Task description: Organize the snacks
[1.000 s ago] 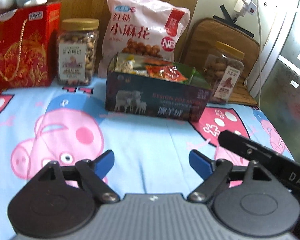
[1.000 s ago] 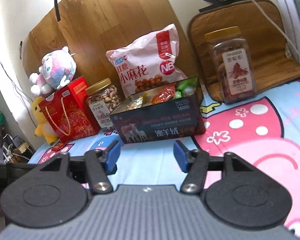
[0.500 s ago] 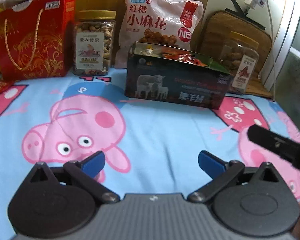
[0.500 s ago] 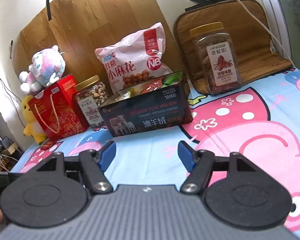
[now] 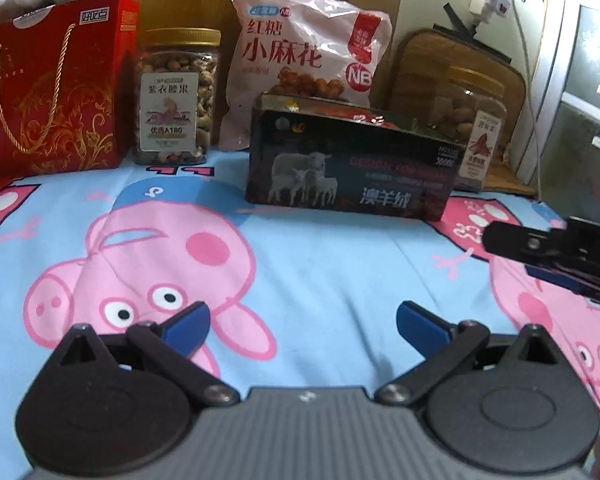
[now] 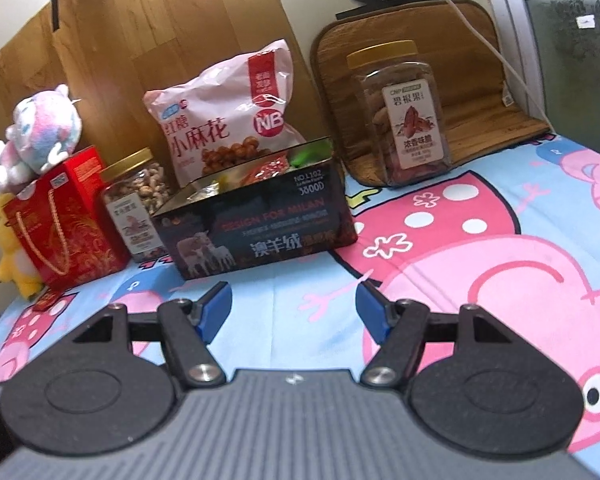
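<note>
The sheet (image 5: 320, 280) is light blue with big pink cartoon pigs and pink spots with white dots. The box (image 5: 352, 172) is black, with white sheep and red and white letters. The bag (image 5: 304, 60) is pale pink with dark red letters and a red corner patch. The gift bag (image 5: 56, 92) is red with gold swirls and a gold rope. Both jars (image 5: 174, 96) (image 6: 400, 112) are clear with yellow lids and white labels. The plush toy (image 6: 36, 136) is pink, blue and white. The duck toy (image 6: 10, 248) is yellow. The mat (image 6: 472, 80) is brown.
</note>
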